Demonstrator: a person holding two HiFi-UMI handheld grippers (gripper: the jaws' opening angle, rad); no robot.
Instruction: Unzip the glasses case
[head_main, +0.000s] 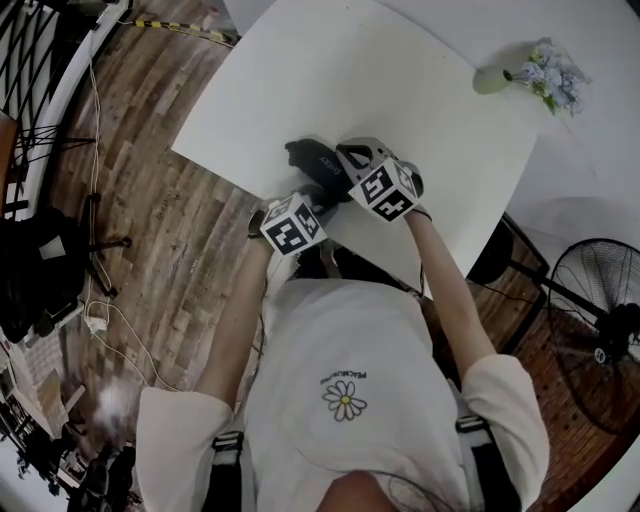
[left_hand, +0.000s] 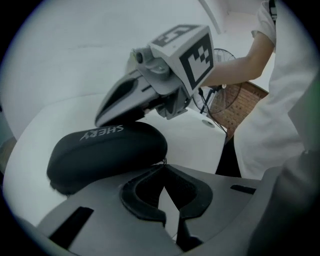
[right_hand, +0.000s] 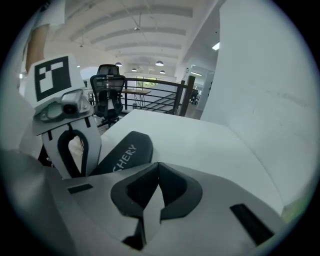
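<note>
— How does the left gripper (left_hand: 163, 168) stand?

— Its jaws meet at the tips, leaving only a narrow slit lower down between the pads. Nothing shows through that slit but the white table (left_hand: 200, 140).

— And the glasses case (left_hand: 107, 152)?

— It is black and closed, lying flat on the table just ahead of those tips and off to their left. The tips sit right at its near rounded end, where a small metal zip pull (left_hand: 163, 161) shows (whether the pull is pinched or only touched, the view does not settle).

— The right gripper (right_hand: 158, 164)?

— It is closed tight as well, its jaws meeting in a point with nothing between them. In its own view the case lies just ahead and to the left of its tips, very near.

— Does it touch the case?

— In the left gripper view its closed tips come down at the case's far upper edge, beside the white lettering (left_hand: 101, 133). Whether they touch cannot be told.

— And the two grippers to each other?

— They are close together, facing one another across the case.
</note>
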